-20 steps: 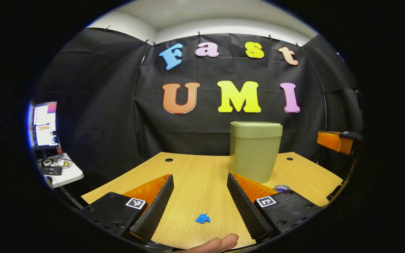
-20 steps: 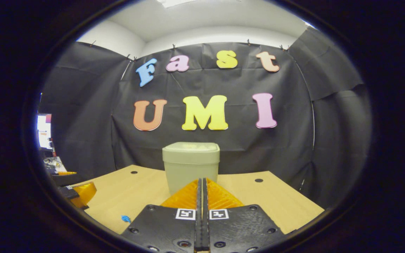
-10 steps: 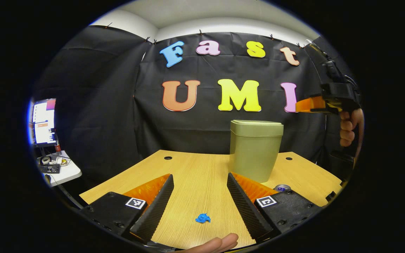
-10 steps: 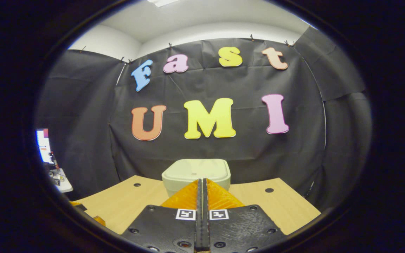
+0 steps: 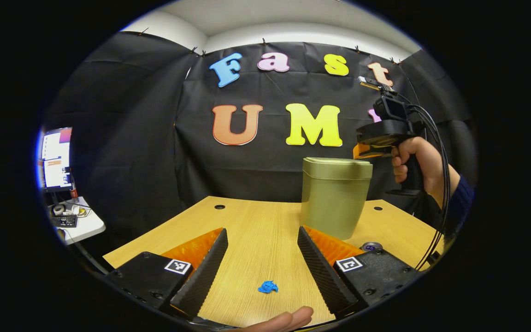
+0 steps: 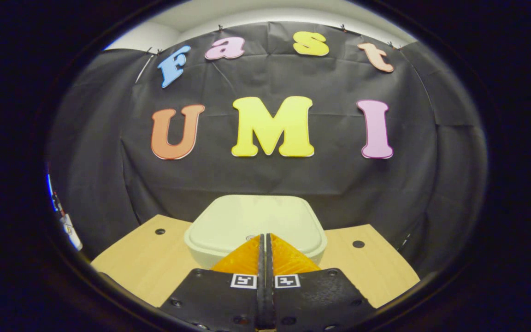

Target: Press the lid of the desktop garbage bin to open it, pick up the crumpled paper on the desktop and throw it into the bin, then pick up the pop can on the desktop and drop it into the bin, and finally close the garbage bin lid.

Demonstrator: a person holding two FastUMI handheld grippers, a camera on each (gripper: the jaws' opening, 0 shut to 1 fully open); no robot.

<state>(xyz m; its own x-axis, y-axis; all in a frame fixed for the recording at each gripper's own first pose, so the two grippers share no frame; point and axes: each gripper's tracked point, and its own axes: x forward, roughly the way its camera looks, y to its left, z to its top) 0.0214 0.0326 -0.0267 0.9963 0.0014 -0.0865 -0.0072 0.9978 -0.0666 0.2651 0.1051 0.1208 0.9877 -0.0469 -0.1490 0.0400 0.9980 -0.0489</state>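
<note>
The right gripper (image 6: pixel 265 237) (fingers clenched together, grasping nothing) was found just above the bin lid (image 6: pixel 256 221), directly beneath.

Even, fairly bright light falls from overhead. The wooden table (image 5: pixel 256 230) is evenly lit with soft, faint shadows, and the bin lid (image 6: pixel 256 221) looks pale, nearly washed out. Both views are sharp, with edges bowing strongly outward.
</note>
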